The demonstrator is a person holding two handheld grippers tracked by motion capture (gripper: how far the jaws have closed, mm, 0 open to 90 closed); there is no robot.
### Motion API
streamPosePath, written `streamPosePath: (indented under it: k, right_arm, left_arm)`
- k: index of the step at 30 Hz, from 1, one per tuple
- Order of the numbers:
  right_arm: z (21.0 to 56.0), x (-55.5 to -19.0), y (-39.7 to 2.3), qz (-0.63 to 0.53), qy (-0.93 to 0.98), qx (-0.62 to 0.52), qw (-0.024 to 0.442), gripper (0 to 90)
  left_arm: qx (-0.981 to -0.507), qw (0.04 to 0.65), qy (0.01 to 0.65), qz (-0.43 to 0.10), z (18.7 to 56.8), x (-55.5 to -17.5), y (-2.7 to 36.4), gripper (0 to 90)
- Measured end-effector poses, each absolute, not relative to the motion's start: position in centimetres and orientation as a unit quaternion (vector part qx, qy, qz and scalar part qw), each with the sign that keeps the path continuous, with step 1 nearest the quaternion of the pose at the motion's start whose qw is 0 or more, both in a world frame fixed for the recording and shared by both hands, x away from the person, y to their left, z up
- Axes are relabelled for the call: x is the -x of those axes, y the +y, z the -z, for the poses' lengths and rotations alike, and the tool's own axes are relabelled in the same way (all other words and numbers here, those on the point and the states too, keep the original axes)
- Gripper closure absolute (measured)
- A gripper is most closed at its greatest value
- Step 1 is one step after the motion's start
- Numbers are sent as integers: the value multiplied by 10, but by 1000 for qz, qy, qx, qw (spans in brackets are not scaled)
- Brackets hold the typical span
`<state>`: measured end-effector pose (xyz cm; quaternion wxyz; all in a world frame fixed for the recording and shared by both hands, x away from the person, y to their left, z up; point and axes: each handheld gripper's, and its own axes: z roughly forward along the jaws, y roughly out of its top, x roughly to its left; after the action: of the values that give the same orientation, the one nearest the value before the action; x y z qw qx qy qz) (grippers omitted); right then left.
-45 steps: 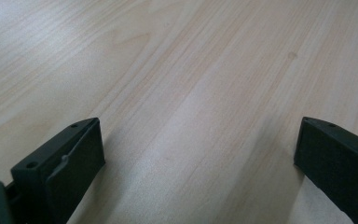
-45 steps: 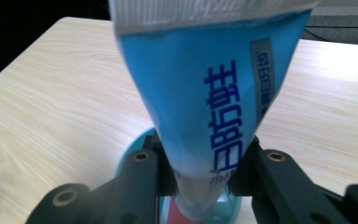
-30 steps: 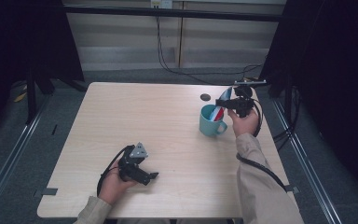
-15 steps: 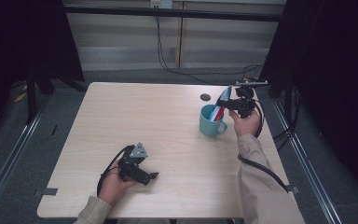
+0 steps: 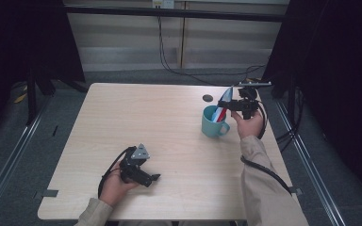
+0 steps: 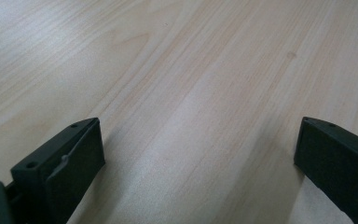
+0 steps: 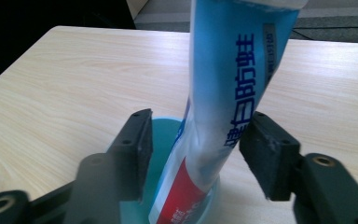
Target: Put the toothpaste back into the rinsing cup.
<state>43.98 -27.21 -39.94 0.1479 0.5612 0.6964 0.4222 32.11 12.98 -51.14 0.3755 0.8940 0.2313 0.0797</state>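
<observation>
Standing in the teal mug (image 5: 213, 125), the toothpaste tube (image 7: 223, 116) sits loose between the right gripper (image 7: 196, 144)'s just-opened jaws

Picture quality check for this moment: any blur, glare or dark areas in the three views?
High view: table evenly lit, surroundings dark, teal mug sharp. Left gripper view: soft glare on the wood at upper left, jaws close up and slightly soft. Right gripper view: toothpaste tube lettering readable, its top edge overexposed, near jaws blurred.

Glossy plastic toothpaste tube (image 7: 233, 88), smooth teal mug (image 5: 213, 123), matt wood-grain table (image 5: 136, 117)
</observation>
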Motion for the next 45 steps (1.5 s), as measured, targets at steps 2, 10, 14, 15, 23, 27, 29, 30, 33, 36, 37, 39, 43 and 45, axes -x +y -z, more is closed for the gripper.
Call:
streamPosePath:
  k: [2, 10, 14, 15, 23, 27, 29, 30, 33, 36, 37, 39, 43, 45]
  right_arm:
    - [399, -439, -272, -421, 698, -559, 154, 384]
    - [400, -436, -271, -409, 709, -551, 159, 288]
    - [400, -433, -271, -406, 717, -543, 162, 246]
    - [399, -432, -272, -406, 717, -543, 163, 232]
    - [398, -425, -277, -407, 723, -535, 159, 211]
    - [397, -421, -278, -408, 726, -531, 159, 203]
    - [397, -419, -278, -407, 727, -530, 159, 202]
    - [397, -418, -278, -410, 728, -527, 156, 201]
    - [396, -415, -276, -410, 732, -521, 156, 198]
    - [395, -414, -274, -411, 736, -517, 151, 196]
    - [394, -413, -273, -411, 738, -514, 151, 196]
    - [393, -412, -271, -415, 739, -509, 150, 196]
    - [393, -408, -268, -414, 745, -500, 151, 198]
    - [392, -406, -267, -412, 749, -497, 148, 198]
  left_arm:
    - [-895, 374, 231, -80, 511, -321, 130, 11]
    - [-896, 373, 228, -79, 511, -321, 130, 11]
    - [-896, 373, 228, -79, 511, -321, 130, 11]
    - [-895, 374, 228, -79, 511, -321, 130, 11]
    - [-895, 375, 228, -79, 511, -321, 130, 7]
    - [-895, 375, 227, -77, 512, -321, 129, 4]
    - [-895, 376, 228, -77, 512, -321, 129, 3]
    - [-896, 375, 227, -77, 511, -321, 129, 3]
    - [-896, 375, 227, -77, 511, -321, 129, 2]
    - [-896, 375, 227, -77, 511, -321, 129, 2]
    - [-896, 375, 227, -77, 511, -321, 129, 2]
    - [-896, 374, 227, -77, 511, -321, 129, 2]
    - [-895, 377, 228, -76, 512, -321, 129, 2]
    - [-895, 376, 228, -75, 512, -321, 129, 2]
